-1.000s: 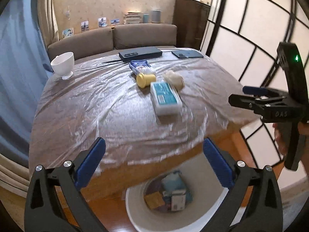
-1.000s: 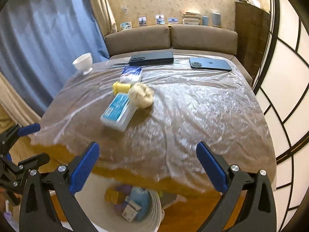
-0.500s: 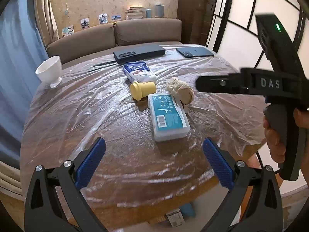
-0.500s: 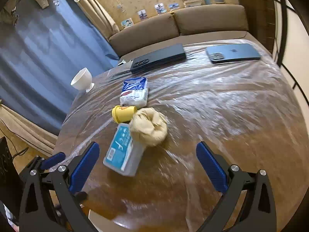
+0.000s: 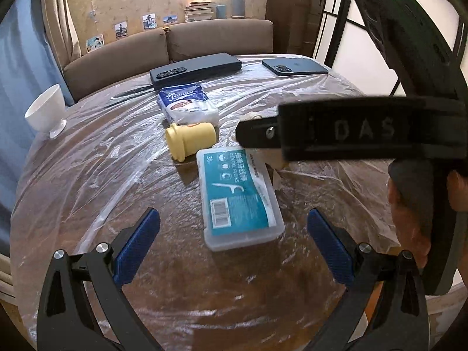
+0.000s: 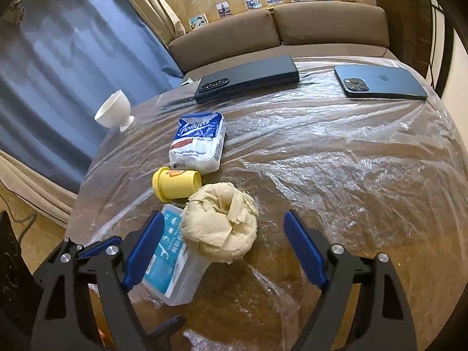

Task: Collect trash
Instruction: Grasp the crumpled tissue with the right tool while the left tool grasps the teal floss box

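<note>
Right gripper (image 6: 223, 250): jaws spread wide, nothing held. The crumpled beige paper wad (image 6: 220, 223) sits on the plastic-covered table (image 6: 336, 175) between the 2 blue pads (image 6: 304, 250), nearer the left pad, with visible gaps on both sides. The wad leans against the far end of the clear floss-pick box (image 6: 172, 266), which runs past the left finger on its inner side and partly behind it. Just beyond the wad lies the yellow cup (image 6: 175, 187) on its side, and beyond that the blue-and-white tissue pack (image 6: 199, 143), touching the cup.

Left gripper (image 5: 232, 247): jaws also wide apart, empty. The floss-pick box (image 5: 238, 201), teal label up, lies flat between and just ahead of the 2 fingers, clear of both pads. Ahead of the box are the yellow cup (image 5: 190, 140) and then the tissue pack (image 5: 187, 105). In this view the right gripper's black body crosses from the right and hides most of the paper wad.

Far beyond both finger pairs: a black phone (image 6: 248, 79), a blue phone (image 6: 380, 82), and off to the left a white footed cup (image 6: 114, 112). A brown sofa (image 6: 278, 29) stands behind the table.
</note>
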`<state>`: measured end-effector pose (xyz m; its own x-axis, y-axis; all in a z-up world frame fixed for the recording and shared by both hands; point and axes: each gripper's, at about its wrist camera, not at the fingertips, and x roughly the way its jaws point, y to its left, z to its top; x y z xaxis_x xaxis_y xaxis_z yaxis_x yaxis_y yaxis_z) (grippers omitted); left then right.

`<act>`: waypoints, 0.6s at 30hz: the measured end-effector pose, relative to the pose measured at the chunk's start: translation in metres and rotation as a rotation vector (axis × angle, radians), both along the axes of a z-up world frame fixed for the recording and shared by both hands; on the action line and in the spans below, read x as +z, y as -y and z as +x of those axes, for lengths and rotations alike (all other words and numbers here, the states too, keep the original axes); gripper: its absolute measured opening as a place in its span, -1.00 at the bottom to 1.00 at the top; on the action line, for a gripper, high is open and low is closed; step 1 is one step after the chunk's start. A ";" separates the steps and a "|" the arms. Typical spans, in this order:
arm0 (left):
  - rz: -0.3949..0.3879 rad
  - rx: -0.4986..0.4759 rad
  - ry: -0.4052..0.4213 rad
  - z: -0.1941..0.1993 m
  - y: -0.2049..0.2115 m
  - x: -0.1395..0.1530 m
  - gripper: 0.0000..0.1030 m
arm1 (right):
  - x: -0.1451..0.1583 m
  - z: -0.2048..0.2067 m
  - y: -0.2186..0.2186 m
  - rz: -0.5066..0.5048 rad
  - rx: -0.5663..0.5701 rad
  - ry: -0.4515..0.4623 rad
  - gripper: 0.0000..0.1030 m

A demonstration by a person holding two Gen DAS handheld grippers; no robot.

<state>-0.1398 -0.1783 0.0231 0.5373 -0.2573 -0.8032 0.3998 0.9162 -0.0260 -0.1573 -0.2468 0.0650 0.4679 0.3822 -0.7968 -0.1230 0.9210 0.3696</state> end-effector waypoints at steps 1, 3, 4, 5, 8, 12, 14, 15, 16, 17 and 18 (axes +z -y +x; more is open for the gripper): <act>0.003 0.001 0.002 0.001 0.000 -0.001 0.97 | -0.002 0.001 0.000 0.003 0.003 -0.005 0.50; -0.001 0.004 0.004 0.003 0.000 -0.003 0.97 | -0.005 0.004 0.000 0.009 0.004 -0.013 0.48; -0.010 0.006 0.002 0.005 -0.002 -0.003 0.97 | -0.007 0.005 0.000 0.011 0.005 -0.015 0.45; -0.015 0.008 0.001 0.006 -0.003 -0.004 0.97 | -0.008 0.006 0.000 0.015 0.009 -0.017 0.43; -0.021 0.016 -0.008 0.009 -0.005 -0.007 0.97 | -0.010 0.007 -0.002 0.009 0.016 -0.017 0.41; -0.010 0.011 0.000 0.012 -0.004 -0.007 0.96 | -0.011 0.007 -0.003 -0.007 0.029 -0.014 0.22; -0.007 0.009 0.005 0.012 -0.003 -0.008 0.92 | -0.011 0.009 -0.004 0.004 0.035 -0.014 0.11; -0.006 0.005 0.003 0.013 -0.003 -0.008 0.84 | -0.010 0.009 -0.004 0.012 0.038 -0.013 0.08; -0.006 0.004 0.000 0.014 -0.003 -0.009 0.74 | -0.010 0.009 -0.003 0.017 0.042 -0.012 0.00; -0.007 0.001 -0.005 0.014 -0.003 -0.010 0.69 | -0.009 0.009 -0.004 0.010 0.044 -0.008 0.01; -0.011 -0.001 -0.008 0.015 -0.003 -0.010 0.63 | -0.008 0.009 -0.005 0.003 0.046 -0.005 0.01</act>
